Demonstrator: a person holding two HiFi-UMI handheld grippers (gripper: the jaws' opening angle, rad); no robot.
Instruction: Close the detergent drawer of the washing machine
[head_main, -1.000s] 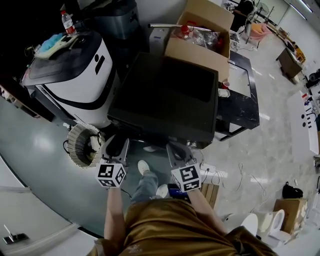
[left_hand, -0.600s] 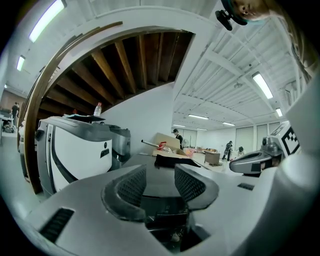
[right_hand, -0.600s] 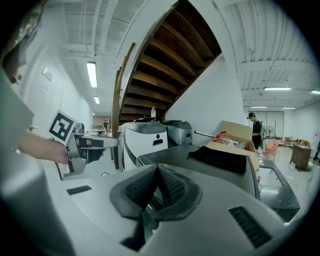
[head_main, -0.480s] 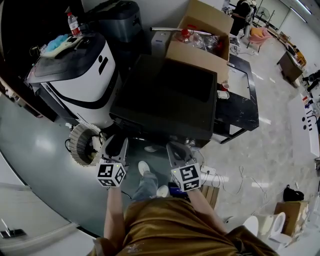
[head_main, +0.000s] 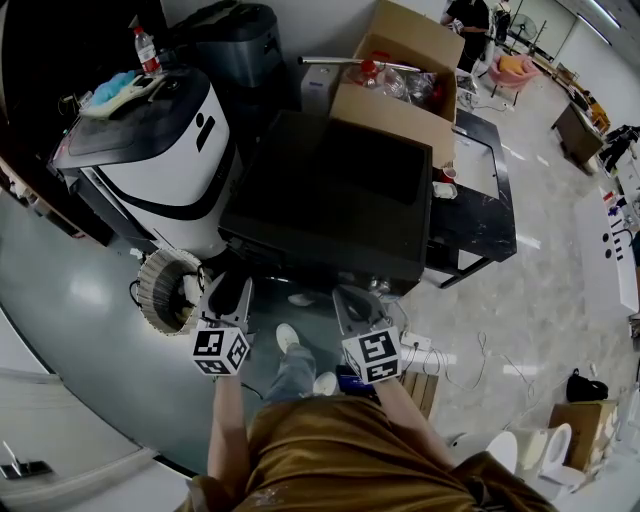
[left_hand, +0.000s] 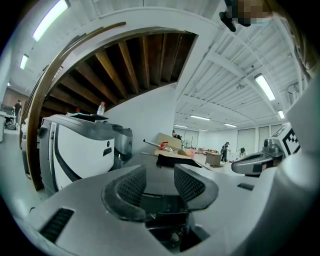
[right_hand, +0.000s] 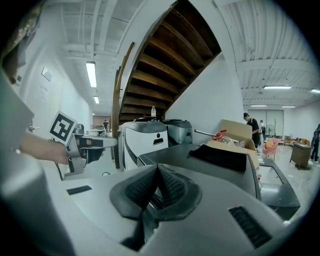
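The left gripper (head_main: 228, 292) is hovering at seven o'clock of the dark washing machine (head_main: 330, 190), with its fingers spread and closing around nothing. The right gripper (head_main: 352, 305) is hovering at six o'clock, its fingers pressing together and empty. A cardboard box (head_main: 395, 105) is sitting at one o'clock. The detergent drawer is not showing in any view.
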